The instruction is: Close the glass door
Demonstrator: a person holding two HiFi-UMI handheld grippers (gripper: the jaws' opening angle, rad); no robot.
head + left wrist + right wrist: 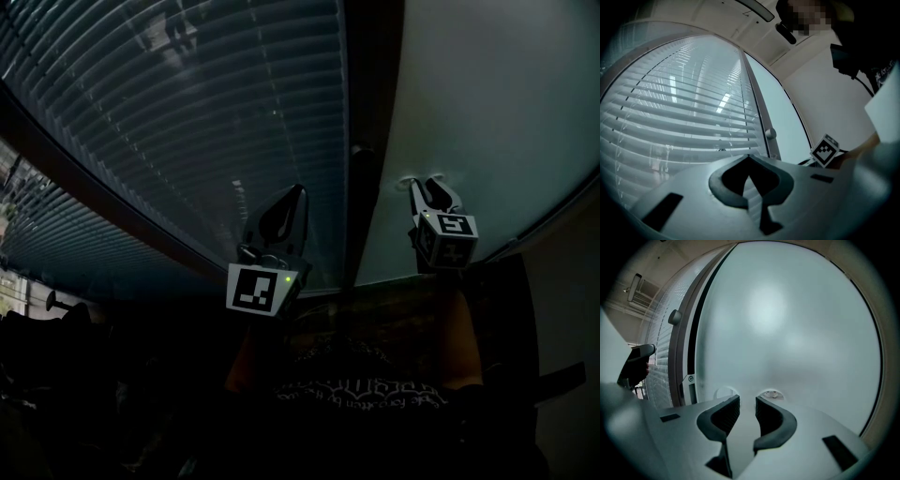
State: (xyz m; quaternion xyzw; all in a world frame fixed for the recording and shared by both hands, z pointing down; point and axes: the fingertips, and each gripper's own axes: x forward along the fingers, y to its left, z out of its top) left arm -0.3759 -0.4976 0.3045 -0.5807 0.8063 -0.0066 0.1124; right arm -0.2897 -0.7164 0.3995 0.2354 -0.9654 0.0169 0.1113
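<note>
The frosted glass door (487, 112) fills the right of the head view and most of the right gripper view (787, 324). My right gripper (429, 187) is right up against its lower part, jaws open with only frosted glass showing in the gap (747, 401). Two small round fittings (771, 393) sit on the glass just past the tips. My left gripper (296, 195) is held up before the pane with blinds (187, 112), its jaws shut with nothing in them (749, 158).
A dark upright frame (361, 216) with a round knob (770, 133) separates the blinds pane from the frosted door. A plain wall (834, 93) lies right of the door. The person's dark clothing fills the bottom of the head view.
</note>
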